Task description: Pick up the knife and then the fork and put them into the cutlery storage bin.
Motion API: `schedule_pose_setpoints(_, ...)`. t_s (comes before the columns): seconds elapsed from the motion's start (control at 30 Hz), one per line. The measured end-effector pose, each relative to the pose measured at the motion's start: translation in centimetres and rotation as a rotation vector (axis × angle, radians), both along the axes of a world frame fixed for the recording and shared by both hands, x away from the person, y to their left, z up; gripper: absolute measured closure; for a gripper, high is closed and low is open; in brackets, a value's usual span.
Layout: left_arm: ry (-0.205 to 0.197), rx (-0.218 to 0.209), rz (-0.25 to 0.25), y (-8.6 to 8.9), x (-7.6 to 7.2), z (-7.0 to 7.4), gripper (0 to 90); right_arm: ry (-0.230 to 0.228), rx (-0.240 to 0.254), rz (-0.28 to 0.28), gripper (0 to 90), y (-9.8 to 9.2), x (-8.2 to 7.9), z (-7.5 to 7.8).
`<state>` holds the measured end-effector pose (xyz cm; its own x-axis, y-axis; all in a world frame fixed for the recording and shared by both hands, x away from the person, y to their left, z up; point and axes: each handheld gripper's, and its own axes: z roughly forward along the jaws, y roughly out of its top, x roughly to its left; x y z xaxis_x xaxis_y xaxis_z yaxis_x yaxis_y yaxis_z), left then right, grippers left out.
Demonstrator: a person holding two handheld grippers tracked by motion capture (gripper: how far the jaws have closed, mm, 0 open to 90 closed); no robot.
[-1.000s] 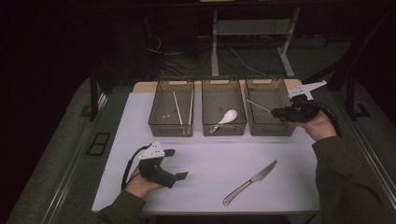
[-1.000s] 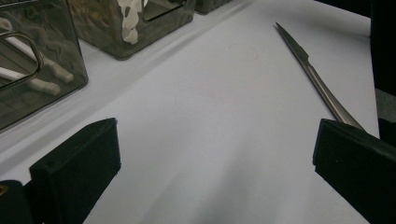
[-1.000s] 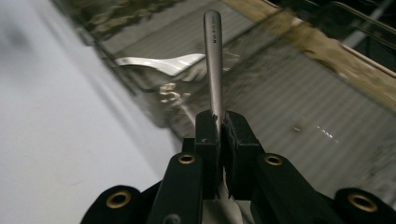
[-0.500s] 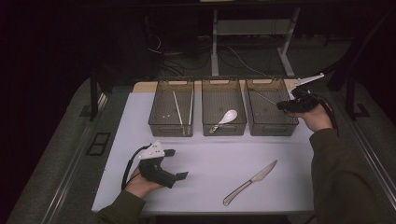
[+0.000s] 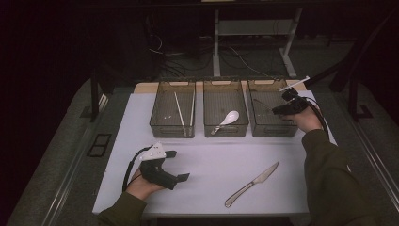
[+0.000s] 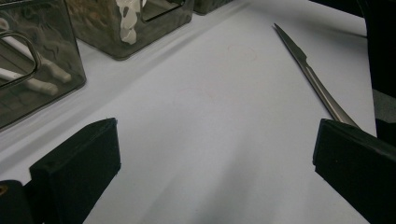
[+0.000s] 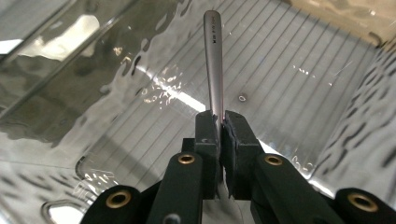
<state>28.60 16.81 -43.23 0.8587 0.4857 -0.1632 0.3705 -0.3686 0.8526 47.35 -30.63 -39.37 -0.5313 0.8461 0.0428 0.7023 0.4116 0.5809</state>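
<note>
Since the earlier frame the right gripper (image 5: 278, 109) has moved from the right bin's (image 5: 272, 128) outer edge in over its open top and dipped lower; the left gripper (image 5: 175, 165) has not shifted. Right fingers (image 7: 207, 128) pinch a slim metal utensil handle (image 7: 214, 56), pads pressed tight on either side of it, the stem rising straight out of the grip. The handle is brushed steel, flat, round-ended, with small stamped lettering. It hangs inside the right bin, over its ribbed floor. That bin is smoky translucent plastic, rectangular, with glossy rippled walls. To its left stands the middle bin (image 5: 226, 129), holding a white spoon (image 5: 226, 118) with an oval bowl; further left, the left bin (image 5: 171, 129) holds pale thin sticks (image 5: 179, 108). In front of the right bin, well apart, a steel table knife (image 5: 251, 183) lies flat on the pale, matt worktop (image 5: 207, 160), blade tapering to a point. The left gripper rests on the worktop in front of the left bin, its square black fingers (image 6: 77, 168) spread wide with nothing between them.
</note>
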Motion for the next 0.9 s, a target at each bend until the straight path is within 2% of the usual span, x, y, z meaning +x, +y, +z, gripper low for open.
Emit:
schedule_pose_setpoints(0.4, 0.002, 0.0, -0.003, -0.02, 0.01, -0.02, 0.0, 0.07, -0.029, 0.004, 84.3, 0.62, 0.35, -1.01)
schedule_pose_setpoints(0.63, 0.003, 0.0, -0.003, -0.03, 0.02, -0.03, 0.0, 0.072, -0.024, 0.015, 83.5, 0.64, 0.3, -1.06)
schedule_pose_setpoints(0.77, 0.003, 0.0, -0.003, -0.02, 0.0, -0.02, 0.0, 0.053, -0.002, 0.018, 78.0, 0.51, 0.25, -0.74)
schedule_pose_setpoints(0.87, 0.003, 0.001, -0.004, -0.03, 0.01, -0.03, 0.0, 0.044, 0.027, 0.008, 70.8, 0.29, 0.17, -0.44)
schedule_pose_setpoints(0.9, 0.003, 0.001, -0.003, -0.03, 0.0, -0.03, 0.0, 0.041, 0.037, 0.007, 65.6, 0.21, 0.14, -0.34)
